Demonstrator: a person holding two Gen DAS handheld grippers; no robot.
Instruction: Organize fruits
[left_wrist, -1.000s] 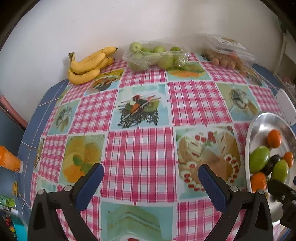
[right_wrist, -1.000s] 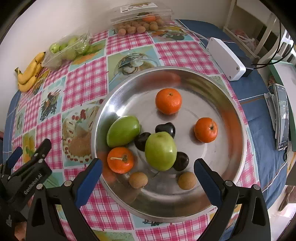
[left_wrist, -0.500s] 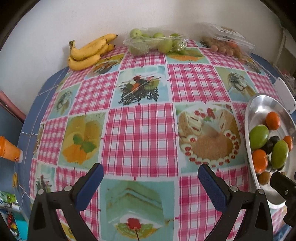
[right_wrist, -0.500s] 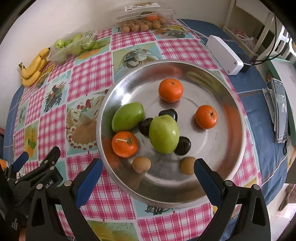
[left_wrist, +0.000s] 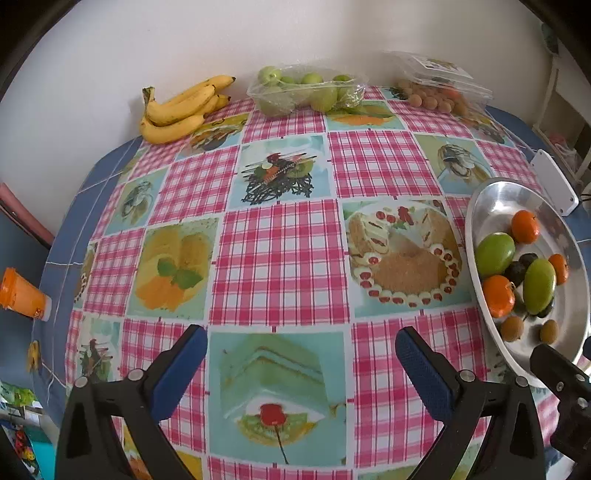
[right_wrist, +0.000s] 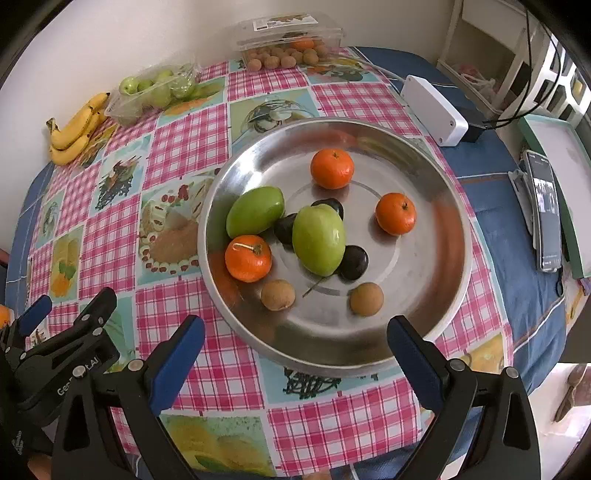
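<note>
Evidently neither pair of tongs has anything in it: the left tongs (left_wrist: 301, 356) hang spread wide over a bare stretch of the checked cloth, and the right tongs (right_wrist: 295, 345) gape just as wide at the near rim of the steel tray (right_wrist: 436, 317). The tray sits toward the right side of the bench (left_wrist: 280, 258) and acts as the collecting place. It holds three oranges, one of them (right_wrist: 248, 257) near the front left, two green mangoes (right_wrist: 318, 240) leaning over dark plums, and two small brown fruits (right_wrist: 277, 294) at the front. More fruit waits along the far wall, well apart from the tray: a bunch of bananas (left_wrist: 177, 110), a clear pack of green fruits (left_wrist: 303, 88) and a clear box of brown fruits (left_wrist: 439, 92). Judging by this spread, the sorting is partly done. Holding both tongs open and back from the fruit probably leaves either one free to reach next.
</note>
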